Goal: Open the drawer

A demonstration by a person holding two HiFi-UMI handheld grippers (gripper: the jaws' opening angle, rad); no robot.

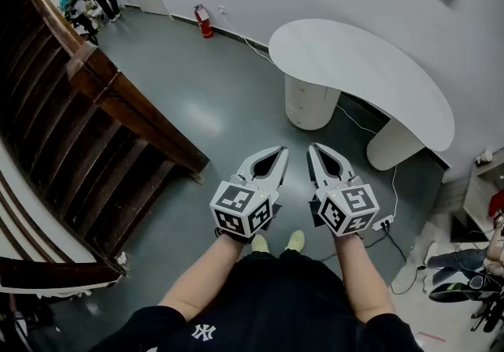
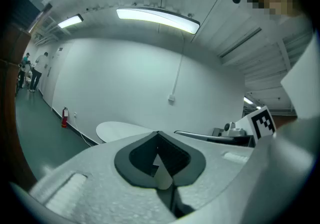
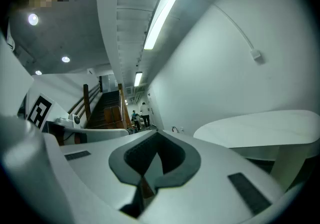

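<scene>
Approach step, by my reading: two grippers, left gripper (image 1: 279, 152) and right gripper (image 1: 313, 148), both closed tip to tip and empty; the one drawer pedestal (image 1: 309, 101) under the single white desk (image 1: 370, 67) stands well beyond the fingertips, so next probably comes closing in and parting the jaws.
</scene>
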